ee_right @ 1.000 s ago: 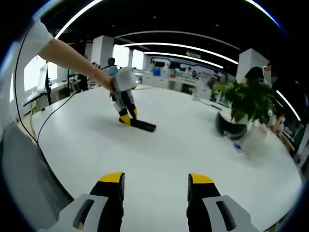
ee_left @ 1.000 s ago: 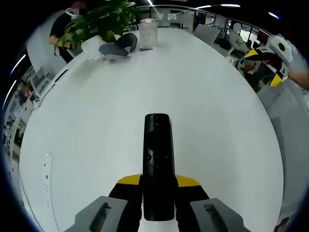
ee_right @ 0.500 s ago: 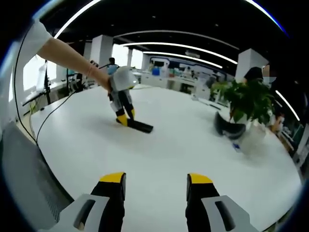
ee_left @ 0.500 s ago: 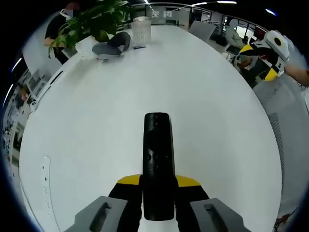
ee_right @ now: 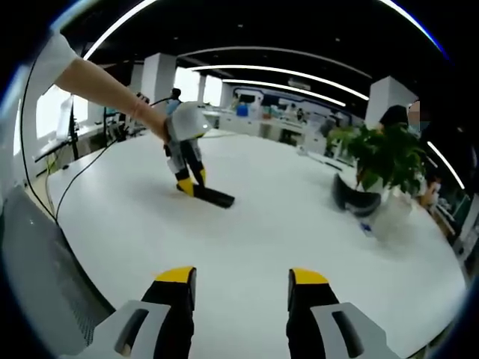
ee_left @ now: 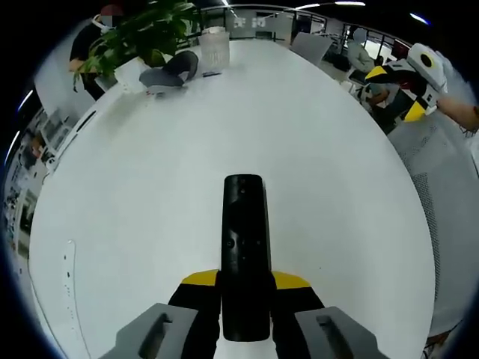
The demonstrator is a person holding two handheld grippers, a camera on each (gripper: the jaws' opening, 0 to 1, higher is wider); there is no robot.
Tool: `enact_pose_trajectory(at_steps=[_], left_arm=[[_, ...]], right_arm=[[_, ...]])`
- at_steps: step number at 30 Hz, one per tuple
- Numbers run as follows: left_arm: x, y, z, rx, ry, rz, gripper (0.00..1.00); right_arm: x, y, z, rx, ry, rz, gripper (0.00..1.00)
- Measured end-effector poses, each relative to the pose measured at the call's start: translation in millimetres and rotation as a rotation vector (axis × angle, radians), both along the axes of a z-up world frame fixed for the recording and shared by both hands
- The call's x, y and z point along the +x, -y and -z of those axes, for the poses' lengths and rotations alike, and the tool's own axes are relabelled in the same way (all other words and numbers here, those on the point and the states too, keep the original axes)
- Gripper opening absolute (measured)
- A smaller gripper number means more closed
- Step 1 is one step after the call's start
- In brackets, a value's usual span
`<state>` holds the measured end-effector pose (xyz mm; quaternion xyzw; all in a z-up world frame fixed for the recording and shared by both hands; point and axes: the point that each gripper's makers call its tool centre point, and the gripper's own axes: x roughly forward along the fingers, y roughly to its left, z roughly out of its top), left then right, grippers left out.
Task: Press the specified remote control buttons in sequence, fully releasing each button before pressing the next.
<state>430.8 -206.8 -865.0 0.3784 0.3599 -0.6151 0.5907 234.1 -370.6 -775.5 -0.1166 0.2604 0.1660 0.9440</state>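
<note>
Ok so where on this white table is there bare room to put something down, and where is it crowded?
The table is bare between the right gripper and the remote held flat by the left gripper, and on across the middle. The crowded part is the far corner, where the potted plant, a dark curved object and a clear cup stand together.

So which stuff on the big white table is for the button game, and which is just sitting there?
For the job:
- remote control, clamped in the left gripper
- right gripper, open and holding nothing

Just sitting there:
- potted plant
- dark headset-like thing beside it
- clear cup
- white table itself, which is only the surface
</note>
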Motion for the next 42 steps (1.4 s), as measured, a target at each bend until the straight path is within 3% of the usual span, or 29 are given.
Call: enact_pose_trajectory(at_steps=[42], left_arm=[[-44.4,-11,-1.1,-0.069,-0.012,-0.014,0.24]], right_arm=[[-2,-4,6.0,-0.018,-0.027,-0.032,0.45]])
